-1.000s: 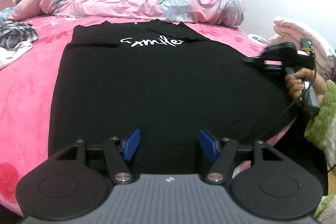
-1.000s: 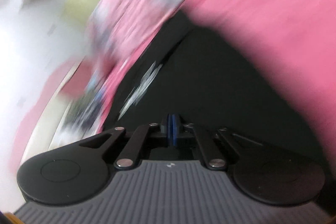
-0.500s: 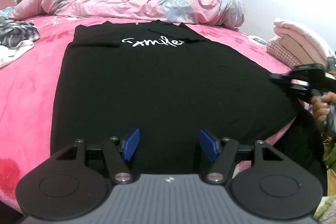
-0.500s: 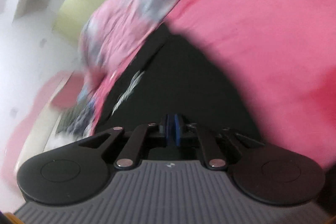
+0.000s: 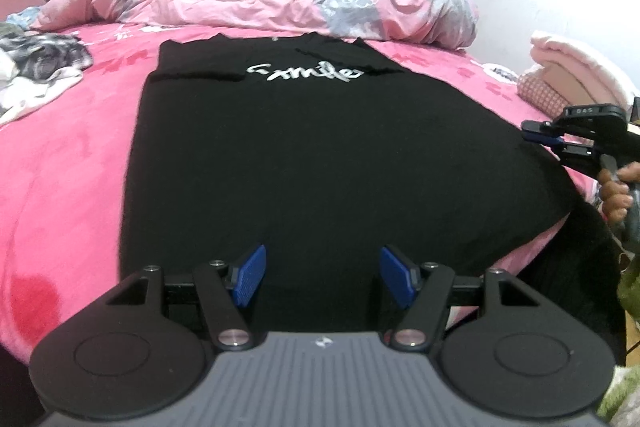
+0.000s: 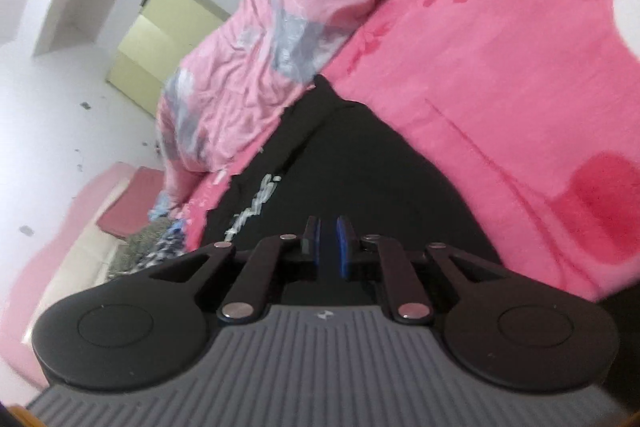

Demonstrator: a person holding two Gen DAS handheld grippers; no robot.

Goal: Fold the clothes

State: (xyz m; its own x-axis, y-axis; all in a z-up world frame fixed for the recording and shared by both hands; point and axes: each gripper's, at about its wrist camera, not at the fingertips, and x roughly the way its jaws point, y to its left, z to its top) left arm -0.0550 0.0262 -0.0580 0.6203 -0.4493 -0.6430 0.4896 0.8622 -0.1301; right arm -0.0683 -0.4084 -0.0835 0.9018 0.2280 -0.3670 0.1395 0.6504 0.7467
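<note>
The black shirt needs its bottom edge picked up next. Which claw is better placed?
Left. The left claw sits open right over the black shirt's bottom edge. The right claw, just opening and empty, is off at the shirt's side edge.

Lower frame on my left cam: left hand-held gripper [image 5: 322,273], black linkage arms w/ silver pivot screws, round black discs either side, ribbed grey housing w/ small logo, blue ribbed pads. Right hand-held gripper [image 6: 328,245] is the same build. Right edge of left cam: my hand [image 5: 618,197] on its black handle, fuzzy green sleeve [image 5: 628,283] below.
</note>
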